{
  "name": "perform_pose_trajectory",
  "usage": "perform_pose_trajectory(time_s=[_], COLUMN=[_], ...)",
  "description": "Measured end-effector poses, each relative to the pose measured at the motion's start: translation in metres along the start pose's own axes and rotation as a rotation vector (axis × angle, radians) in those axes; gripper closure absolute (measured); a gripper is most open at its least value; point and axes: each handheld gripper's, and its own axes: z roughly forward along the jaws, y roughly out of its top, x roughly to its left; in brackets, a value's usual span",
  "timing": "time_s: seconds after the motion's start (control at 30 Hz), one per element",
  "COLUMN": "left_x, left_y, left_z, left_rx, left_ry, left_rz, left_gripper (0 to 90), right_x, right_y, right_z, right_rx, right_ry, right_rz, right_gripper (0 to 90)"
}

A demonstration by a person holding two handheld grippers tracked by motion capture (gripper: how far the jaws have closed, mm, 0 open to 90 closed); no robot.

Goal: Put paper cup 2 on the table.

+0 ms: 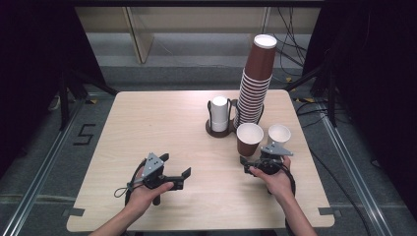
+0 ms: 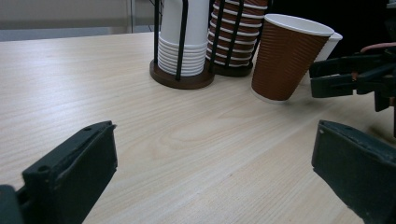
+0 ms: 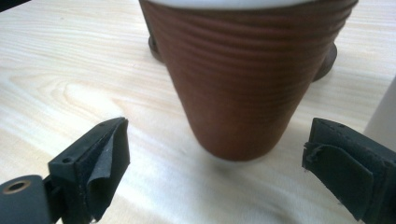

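Note:
A single brown ribbed paper cup (image 1: 249, 139) (image 2: 287, 58) (image 3: 238, 79) stands upright on the wooden table (image 1: 162, 123), with a white cup (image 1: 279, 135) (image 2: 330, 43) just to its right. My right gripper (image 1: 260, 155) (image 3: 215, 158) sits close behind the brown cup with both jaws wide apart; the cup stands just ahead of the pads, untouched. In the left gripper view the right gripper (image 2: 348, 77) appears beside the cup. My left gripper (image 1: 176, 165) (image 2: 215, 158) rests open over bare table at the near left, holding nothing.
A dark wire cup holder (image 1: 220, 129) (image 2: 180, 79) carries a short stack of white cups (image 1: 220, 113) (image 2: 183, 42) and a tall leaning stack of brown cups (image 1: 255, 83) (image 2: 236, 32). It stands right behind the loose cups. The table's right edge lies close to the white cup.

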Motion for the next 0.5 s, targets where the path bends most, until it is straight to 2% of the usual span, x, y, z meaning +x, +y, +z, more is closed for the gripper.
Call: perform_pose_trajectory(time_s=[0.03,0.1,0.13,0.17,0.2,0.23,0.27,0.3,0.33,0.37,0.4,0.43,0.47,0.5], left_x=[0.0,0.0,0.001,0.001,0.001,0.001,0.001,0.001,0.001,0.001,0.0,0.0,0.0,0.0], left_y=[0.0,0.0,0.0,0.0,0.0,0.0,0.0,0.0,0.0,0.0,0.0,0.0,0.0,0.0], left_z=[0.0,-0.001,0.0,0.0,0.0,0.0,0.0,0.001,0.0,0.001,0.001,0.001,0.001,0.0], left_rx=[0.003,0.006,0.005,0.005,0.004,0.003,0.003,-0.004,0.006,0.005,0.005,0.004,0.002,0.004], left_ry=[0.003,0.005,0.003,0.003,0.003,0.004,0.005,-0.002,0.007,0.006,0.007,0.007,0.007,0.009], left_rz=[-0.001,-0.001,-0.001,-0.001,-0.002,-0.002,-0.002,-0.006,-0.001,-0.002,0.0,0.001,0.001,0.001], left_gripper=[0.0,0.0,0.0,0.0,0.0,0.0,0.0,0.0,0.0,0.0,0.0,0.0,0.0,0.0], right_x=[0.0,0.0,0.0,-0.001,0.002,0.0,-0.001,-0.001,0.001,-0.001,0.0,0.0,-0.003,-0.004], right_y=[-0.001,-0.004,-0.005,-0.006,-0.007,-0.007,-0.008,-0.01,-0.011,-0.012,-0.012,-0.014,-0.014,-0.015], right_z=[-0.001,-0.005,-0.006,-0.008,-0.013,-0.015,-0.018,-0.02,-0.025,-0.025,-0.03,-0.032,-0.033,-0.038], right_rx=[-0.008,-0.014,-0.001,-0.008,-0.008,0.003,-0.01,-0.008,0.012,-0.003,0.016,0.005,-0.007,0.0], right_ry=[-0.004,0.014,-0.009,0.018,0.016,0.004,0.023,0.034,0.017,0.029,0.025,0.021,0.039,0.023], right_rz=[-0.01,0.0,-0.01,-0.014,0.029,0.004,-0.007,-0.004,0.011,-0.012,0.0,0.008,-0.005,-0.01], right_gripper=[7.3,7.4,7.3,7.5,7.6,7.8,7.9,7.9,7.9,7.9,7.9,8.0,8.0,8.1])
